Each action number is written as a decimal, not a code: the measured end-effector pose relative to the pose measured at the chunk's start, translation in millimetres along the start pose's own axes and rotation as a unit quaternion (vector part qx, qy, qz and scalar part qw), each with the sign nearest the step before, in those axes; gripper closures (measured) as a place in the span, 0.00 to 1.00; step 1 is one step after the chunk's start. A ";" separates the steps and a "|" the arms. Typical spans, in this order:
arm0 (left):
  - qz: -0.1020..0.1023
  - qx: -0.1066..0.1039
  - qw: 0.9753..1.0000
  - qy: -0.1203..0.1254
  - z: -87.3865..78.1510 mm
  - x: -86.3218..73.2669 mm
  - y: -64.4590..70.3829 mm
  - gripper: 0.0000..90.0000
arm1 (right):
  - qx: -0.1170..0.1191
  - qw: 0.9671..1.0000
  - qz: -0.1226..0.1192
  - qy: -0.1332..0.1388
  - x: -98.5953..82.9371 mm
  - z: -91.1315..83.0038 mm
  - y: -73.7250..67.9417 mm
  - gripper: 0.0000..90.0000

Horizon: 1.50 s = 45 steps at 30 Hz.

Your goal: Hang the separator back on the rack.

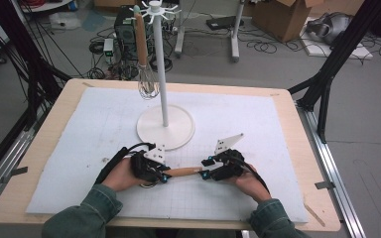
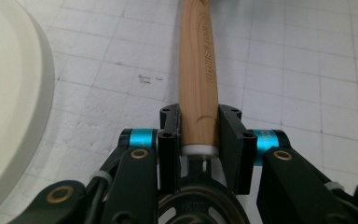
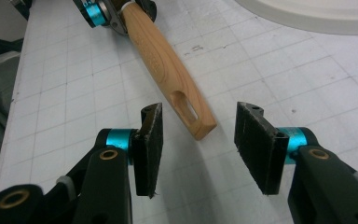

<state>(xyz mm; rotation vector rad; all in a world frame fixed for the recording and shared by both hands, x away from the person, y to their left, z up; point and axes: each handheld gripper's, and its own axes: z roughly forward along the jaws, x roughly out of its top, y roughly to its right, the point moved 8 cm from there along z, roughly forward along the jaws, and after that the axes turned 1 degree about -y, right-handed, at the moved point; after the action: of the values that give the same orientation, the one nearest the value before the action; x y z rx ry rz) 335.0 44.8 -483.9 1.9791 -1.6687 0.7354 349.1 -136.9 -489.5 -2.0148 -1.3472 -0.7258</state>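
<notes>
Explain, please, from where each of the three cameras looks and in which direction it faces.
High view: above the person's side, looking forward and down on the table; both forearms, left gripper and right gripper show.
Left gripper view: rides on the left gripper, looking along its jaws, shut on the wooden handle.
Right gripper view: rides on the right gripper, looking between its open jaws at the handle's slotted end.
Shared: both gripper views show the wooden handle and the white stand base.

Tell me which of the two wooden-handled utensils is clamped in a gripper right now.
The one lying on the mat: the left gripper is shut on its wooden handle. The whisk hangs untouched from the white stand.
</notes>
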 end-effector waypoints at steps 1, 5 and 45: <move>-0.003 -0.001 1.000 0.002 -0.7 0.2 0.5 0.78 | 0.001 1.000 0.003 -0.001 0.2 0.3 -0.5 0.57; -0.002 -0.001 1.000 0.009 -5.8 1.5 0.5 0.78 | 0.008 1.000 0.004 0.005 3.2 2.9 -2.4 0.57; -0.036 -0.025 0.998 0.045 -29.7 3.0 -0.2 0.77 | 0.060 0.994 -0.011 0.088 55.2 -10.0 -27.7 0.69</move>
<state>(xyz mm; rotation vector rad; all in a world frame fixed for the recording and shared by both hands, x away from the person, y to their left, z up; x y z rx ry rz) 332.2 61.7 -459.5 1.9329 -1.5415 0.7381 340.5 -102.4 -438.1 -1.8001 -1.2798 -0.7936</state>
